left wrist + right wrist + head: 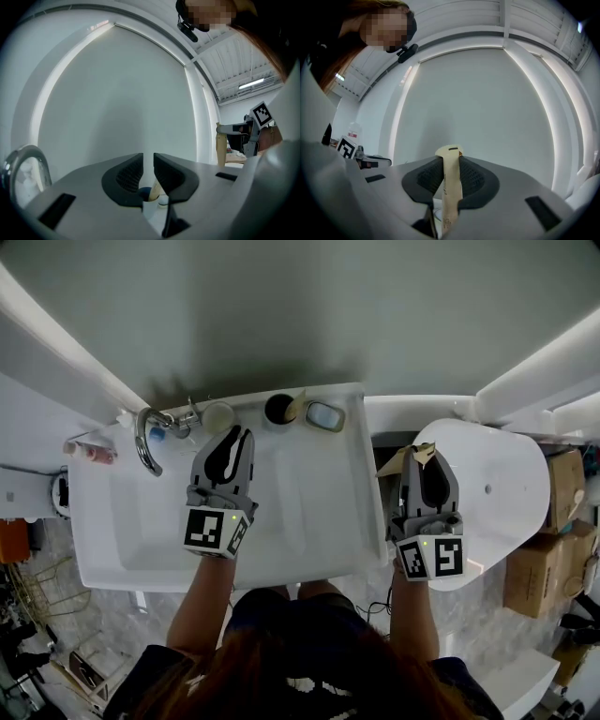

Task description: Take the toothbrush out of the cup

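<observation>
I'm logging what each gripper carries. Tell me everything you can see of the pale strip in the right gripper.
The pale strip is flat, narrow and cream-coloured, and looks like card or paper. It has a small dark slot near its rounded top and faint print lower down. It stands roughly upright, clamped between the dark ribbed pads of the right gripper, with its top poking just above them. Nothing else touches it.

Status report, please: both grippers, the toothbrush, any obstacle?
Left gripper open, aimed at cup. Right gripper shut on beige tube. Toothbrush in cup, path clear.
</observation>
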Motion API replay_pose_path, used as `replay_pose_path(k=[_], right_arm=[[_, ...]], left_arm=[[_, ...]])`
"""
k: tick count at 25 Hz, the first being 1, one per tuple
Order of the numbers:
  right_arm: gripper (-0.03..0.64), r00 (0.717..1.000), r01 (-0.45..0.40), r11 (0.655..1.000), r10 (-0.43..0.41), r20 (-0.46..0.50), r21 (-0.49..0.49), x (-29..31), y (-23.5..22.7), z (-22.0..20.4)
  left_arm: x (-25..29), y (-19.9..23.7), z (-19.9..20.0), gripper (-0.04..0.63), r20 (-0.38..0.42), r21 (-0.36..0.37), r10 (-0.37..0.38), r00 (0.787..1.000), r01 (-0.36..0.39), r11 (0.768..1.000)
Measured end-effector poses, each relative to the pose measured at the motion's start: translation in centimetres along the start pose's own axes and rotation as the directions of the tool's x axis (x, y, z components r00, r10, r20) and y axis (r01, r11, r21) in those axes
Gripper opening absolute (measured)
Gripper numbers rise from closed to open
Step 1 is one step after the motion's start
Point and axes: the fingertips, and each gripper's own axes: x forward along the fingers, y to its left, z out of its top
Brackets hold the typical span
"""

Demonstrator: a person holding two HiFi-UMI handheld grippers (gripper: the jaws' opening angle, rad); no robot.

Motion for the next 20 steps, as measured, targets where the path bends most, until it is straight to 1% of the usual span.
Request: replay_pose_path(k=[2,4,8,10,13,16,18,20], right_arm=[[0.097,1.0,-0.022,1.0,0.022,-0.011,0.001,0.5,-0.2,-0.5],[0.097,0.999,-0.037,0.999,0.037,-0.019,0.002,1.1,-0.6,-1.0],[0.097,0.998,-0.042,0.999,0.043,-0.043,0.017,2.2,-1.6,-2.5],[0.097,0.998,-0.041,0.999,0.043,-0.048,0.028,2.8,-1.9,-3.1],[0.097,0.997,-0.049,0.998,0.051,-0.058,0.04,3.5,-2.0,-4.3],[0.097,0.996,-0.057,0.996,0.062,-0.068,0.072,4.1,-2.1,-5.4],[0.097,0.995,-0.063,0.994,0.07,-0.07,0.088,4.4,-2.0,-5.9],[0.097,0.995,-0.065,0.993,0.072,-0.073,0.095,4.5,-1.7,-6.4]], left_arm=[[1.8,-0.9,-1.3,0.1,-0.03,-0.005,-0.026,0.999,0.026,1.0],[3.6,-1.6,-2.5,0.128,-0.056,-0.008,-0.046,0.997,0.046,0.999],[7.0,-3.2,-4.9,0.158,-0.107,-0.034,-0.089,0.99,0.086,0.996],[8.5,-3.7,-6.1,0.18,-0.133,-0.027,-0.105,0.986,0.102,0.994],[10.3,-3.5,-8.0,0.207,-0.162,-0.012,-0.106,0.981,0.105,0.994],[12.0,-3.4,-9.9,0.215,-0.193,-0.025,-0.109,0.975,0.106,0.994],[13.0,-3.2,-10.8,0.215,-0.206,-0.014,-0.091,0.974,0.09,0.996],[13.5,-2.7,-11.2,0.202,-0.209,0.021,-0.058,0.976,0.064,0.998]])
